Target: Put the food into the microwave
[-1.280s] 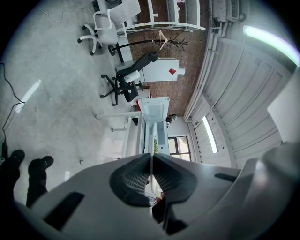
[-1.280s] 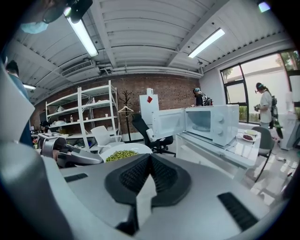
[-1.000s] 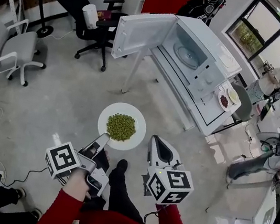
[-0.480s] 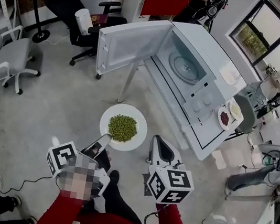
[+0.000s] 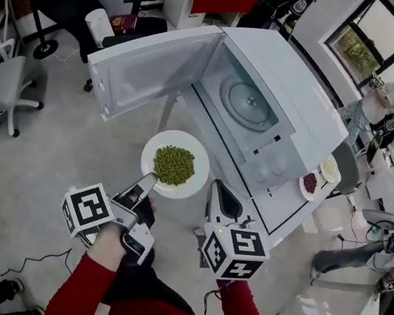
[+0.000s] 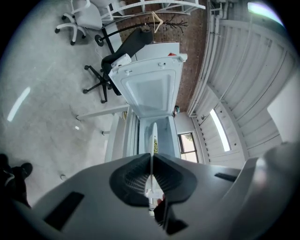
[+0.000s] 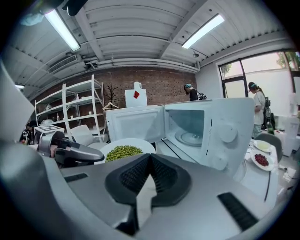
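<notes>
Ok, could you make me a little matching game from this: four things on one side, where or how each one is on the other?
1 plate
2 microwave door
3 right gripper
4 red-food dish

a swung open
b on the table by the microwave
c held in the jaws of the left gripper
d jaws shut, empty

Pairs: 1-c, 2-a, 3-d, 4-b.

Bright daylight from the window (image 5: 353, 48) and ceiling tubes (image 7: 202, 31); sharp, fisheye-warped edges.
</notes>
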`<state>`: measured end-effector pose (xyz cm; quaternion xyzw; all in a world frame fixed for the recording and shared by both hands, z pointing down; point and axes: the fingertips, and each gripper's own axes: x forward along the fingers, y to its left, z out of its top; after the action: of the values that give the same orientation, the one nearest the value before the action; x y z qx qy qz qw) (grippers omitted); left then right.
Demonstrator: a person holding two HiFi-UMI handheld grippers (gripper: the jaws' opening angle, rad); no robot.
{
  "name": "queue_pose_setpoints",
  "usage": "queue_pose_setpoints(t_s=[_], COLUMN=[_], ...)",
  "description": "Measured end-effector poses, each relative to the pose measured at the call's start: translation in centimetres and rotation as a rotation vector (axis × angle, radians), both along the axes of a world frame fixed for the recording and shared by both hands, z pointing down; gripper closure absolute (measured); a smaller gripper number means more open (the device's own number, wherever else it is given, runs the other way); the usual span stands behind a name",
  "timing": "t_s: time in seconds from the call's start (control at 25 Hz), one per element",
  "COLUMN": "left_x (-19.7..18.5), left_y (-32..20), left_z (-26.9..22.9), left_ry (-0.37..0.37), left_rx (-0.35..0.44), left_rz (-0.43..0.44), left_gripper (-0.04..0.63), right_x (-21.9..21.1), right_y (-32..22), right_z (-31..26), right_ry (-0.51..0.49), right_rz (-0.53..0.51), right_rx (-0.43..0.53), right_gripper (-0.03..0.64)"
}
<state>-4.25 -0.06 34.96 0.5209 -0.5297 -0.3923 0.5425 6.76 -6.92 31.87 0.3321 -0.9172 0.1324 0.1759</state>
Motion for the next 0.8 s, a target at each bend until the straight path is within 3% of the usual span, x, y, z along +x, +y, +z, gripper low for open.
queue_pose_setpoints(t_s=[0.16, 0.28, 0.4, 0.8], left_x=[-0.8, -1.0, -0.9, -1.8], left_y=[-4.1, -6.5, -8.4, -15.7], left_z=[0.2, 1.5, 2.7, 2.8], left_ry=[0.020, -0.020, -0.008, -0.030], left_rx=[0.042, 0.009, -0.005, 0.022], left_rz=[0.010, 0.050, 0.081, 0.210], left_gripper=[0.574, 0.572, 0.572, 0.572], right_x=[-0.9, -1.3, -1.7, -2.6], right_y=[-2.7, -4.5, -6.2, -10.6], right_z=[0.9, 1.5, 2.6, 2.7], right_ry=[0.017, 0.038, 0.069, 0.106], right_rz=[0.016, 0.031, 0.048, 0.212], right_rx=[-0.006, 0.004, 0.005, 0.017], right_gripper=[0.601, 0.603, 0.603, 0.603])
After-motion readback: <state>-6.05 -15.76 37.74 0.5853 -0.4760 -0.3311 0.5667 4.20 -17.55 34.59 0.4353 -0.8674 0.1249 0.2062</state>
